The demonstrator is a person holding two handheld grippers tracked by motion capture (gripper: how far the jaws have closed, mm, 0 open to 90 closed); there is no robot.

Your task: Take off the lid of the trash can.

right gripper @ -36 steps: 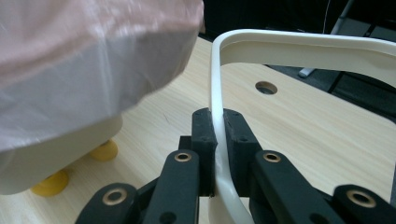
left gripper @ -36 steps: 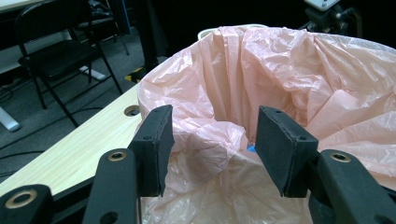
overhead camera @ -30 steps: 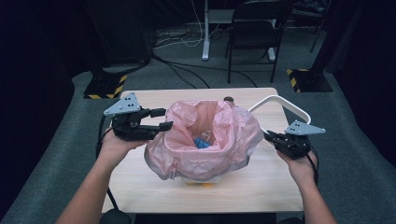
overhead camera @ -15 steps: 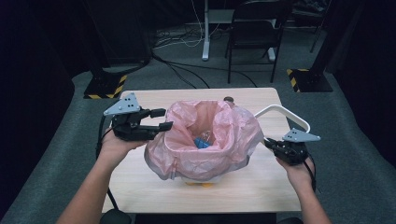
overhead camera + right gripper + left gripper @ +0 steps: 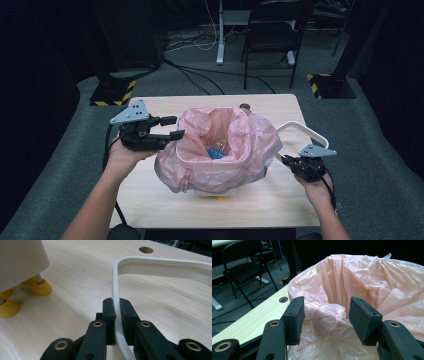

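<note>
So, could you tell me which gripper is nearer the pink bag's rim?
Left. The left gripper has its open jaws around a fold of the pink bag; the right gripper clamps the white ring beside the bin.

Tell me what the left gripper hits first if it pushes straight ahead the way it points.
Probably the pink bag: the left gripper stands open with a crumpled fold of the liner right between its jaws.

The high view looks forward and down; both gripper views sit close, all sharing the table point(image 5: 165, 210).

bin point(image 5: 220, 189) mostly under pink bag point(image 5: 225, 150)
</note>
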